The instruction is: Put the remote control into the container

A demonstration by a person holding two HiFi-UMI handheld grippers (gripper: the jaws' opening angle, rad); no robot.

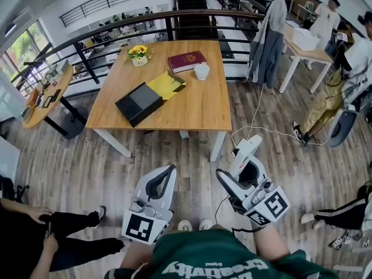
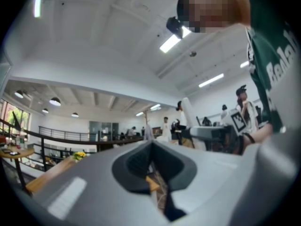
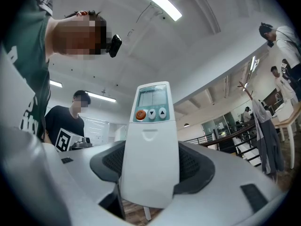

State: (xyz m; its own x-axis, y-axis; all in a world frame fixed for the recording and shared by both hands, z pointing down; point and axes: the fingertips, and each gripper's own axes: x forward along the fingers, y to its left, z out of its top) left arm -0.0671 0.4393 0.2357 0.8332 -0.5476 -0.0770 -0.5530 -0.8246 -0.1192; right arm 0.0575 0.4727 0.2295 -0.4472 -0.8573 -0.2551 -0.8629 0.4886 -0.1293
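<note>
Two claws are held low at the near edge of the head view, above the wooden floor (image 1: 87, 161), with the bench well beyond them. At the near left a seated person (image 1: 64, 222) in dark trousers shows only partly, and a round bench (image 1: 43, 100) stands at the far left by the railing.

The left claw (image 1: 170, 170) points toward the far side. In the left gripper view the left claw (image 2: 151, 147) has its dark pads pressed together with nothing between them.

The bench (image 1: 203, 106) is a rectangular wooden one, well apart from both claws. On its left half lies the black container (image 1: 138, 102), set at an angle, with a yellow flap (image 1: 166, 85) touching its far right side. Yellow flowers (image 1: 138, 52) stand at the far left corner. A red book (image 1: 186, 60) lies right of them, and a white cup (image 1: 201, 71) sits just beside the book's near right corner.

The right claw (image 1: 243, 176) grips the white remote control (image 1: 249, 147), which sticks out past the jaws toward the far side. In the right gripper view the right claw (image 3: 150, 168) clamps the lower half of the remote control (image 3: 151, 126). Its small screen, orange button and two arrow keys stand clear above the pads.

Farther right, a grey coat (image 1: 267, 39) hangs by the railing
</note>
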